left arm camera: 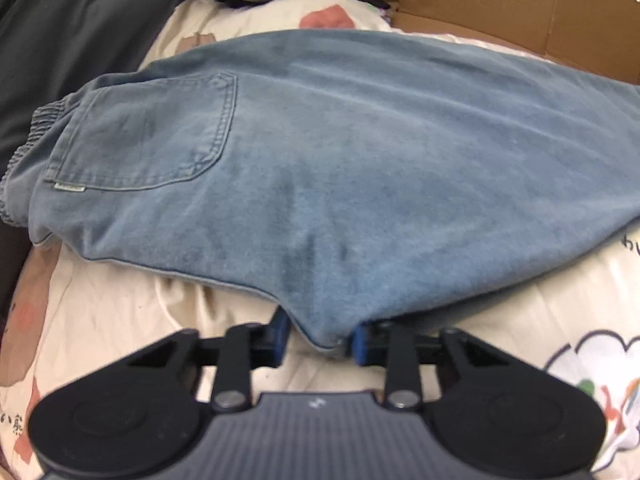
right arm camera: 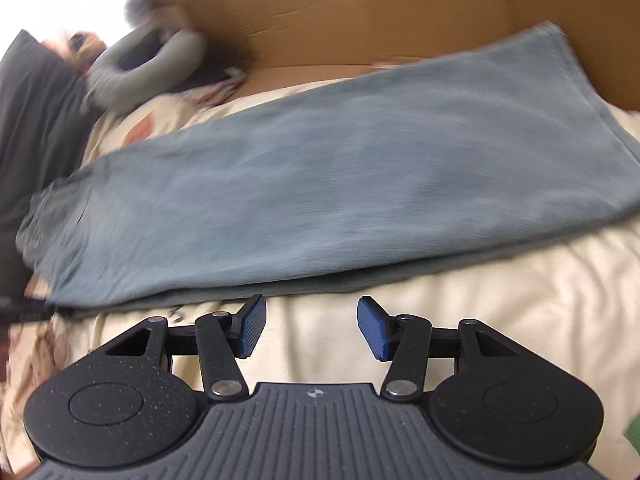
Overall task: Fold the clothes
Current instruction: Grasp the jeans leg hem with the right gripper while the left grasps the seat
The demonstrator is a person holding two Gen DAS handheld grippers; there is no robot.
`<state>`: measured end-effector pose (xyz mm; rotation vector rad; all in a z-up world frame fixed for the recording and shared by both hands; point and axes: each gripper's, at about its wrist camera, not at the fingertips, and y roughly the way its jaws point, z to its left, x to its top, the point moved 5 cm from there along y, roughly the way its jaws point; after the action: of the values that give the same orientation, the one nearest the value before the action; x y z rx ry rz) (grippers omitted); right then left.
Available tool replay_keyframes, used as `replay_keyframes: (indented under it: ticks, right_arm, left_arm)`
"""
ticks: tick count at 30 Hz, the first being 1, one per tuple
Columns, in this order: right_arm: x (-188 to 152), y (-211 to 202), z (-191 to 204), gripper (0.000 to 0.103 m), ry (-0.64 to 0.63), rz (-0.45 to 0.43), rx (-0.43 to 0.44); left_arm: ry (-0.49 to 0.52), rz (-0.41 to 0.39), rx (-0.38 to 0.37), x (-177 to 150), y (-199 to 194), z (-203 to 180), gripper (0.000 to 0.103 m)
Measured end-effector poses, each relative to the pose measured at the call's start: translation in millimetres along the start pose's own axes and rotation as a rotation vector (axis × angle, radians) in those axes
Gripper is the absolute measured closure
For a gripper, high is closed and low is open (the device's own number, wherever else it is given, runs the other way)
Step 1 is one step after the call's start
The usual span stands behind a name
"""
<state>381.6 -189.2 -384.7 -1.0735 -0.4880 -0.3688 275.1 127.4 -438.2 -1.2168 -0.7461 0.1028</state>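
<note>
Blue jeans (left arm camera: 340, 152) lie folded lengthwise across the patterned bed sheet (left arm camera: 120, 308), filling mid-frame in both views. Left claw (left arm camera: 320, 340), bottom centre, is clamped on the jeans' near edge. Right claw (right arm camera: 311, 328) stands apart over bare sheet, just short of the denim, gripping nothing

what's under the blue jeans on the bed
The jeans lie on a cream patterned bedsheet, which shows all around them. Whatever lies directly beneath the denim is covered. The left gripper pinches their near edge.
</note>
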Motion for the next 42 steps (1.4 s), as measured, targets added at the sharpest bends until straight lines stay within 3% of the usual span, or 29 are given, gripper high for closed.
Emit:
replay_keyframes:
  ticks: [4,11,19,25,28,30,37,42]
  right_arm:
    - [1.7,-14.3,-34.8,0.045,0.111,-0.042,-0.026]
    - [4.1,-30.9,-91.6,0.045,0.333,-0.149,-0.055]
    - [0.0,-28.8,-135.5,0.045,0.552,-0.26,-0.027]
    - [2.9,-24.3,-160.1,0.051,0.643,-0.328,-0.007]
    - [3.9,-23.3,-171.1,0.062,0.669,-0.353,-0.009]
    - [4.9,-23.2,-177.0,0.076,0.673,-0.37,-0.047]
    - [11.4,-19.5,-191.3,0.077,0.697,-0.43,-0.063]
    - [20.8,-19.5,-199.2,0.075,0.681,-0.466,-0.079]
  left_arm:
    - [-0.02,0.026,-0.02,0.2,-3.9,1.7,0.081]
    - [-0.062,0.057,-0.032,1.8,1.1,4.3,0.082]
    - [-0.117,0.066,-0.061,0.1,7.7,9.4,0.074]
    - [-0.11,0.065,-0.052,0.9,8.9,10.0,0.069]
    - [-0.104,0.064,-0.051,0.5,8.5,11.0,0.068]
    - [-0.099,0.064,-0.048,0.3,8.4,11.8,0.065]
    - [-0.065,0.077,-0.041,3.4,10.6,12.3,0.055]
    - [-0.053,0.078,-0.033,3.8,11.0,12.1,0.054]
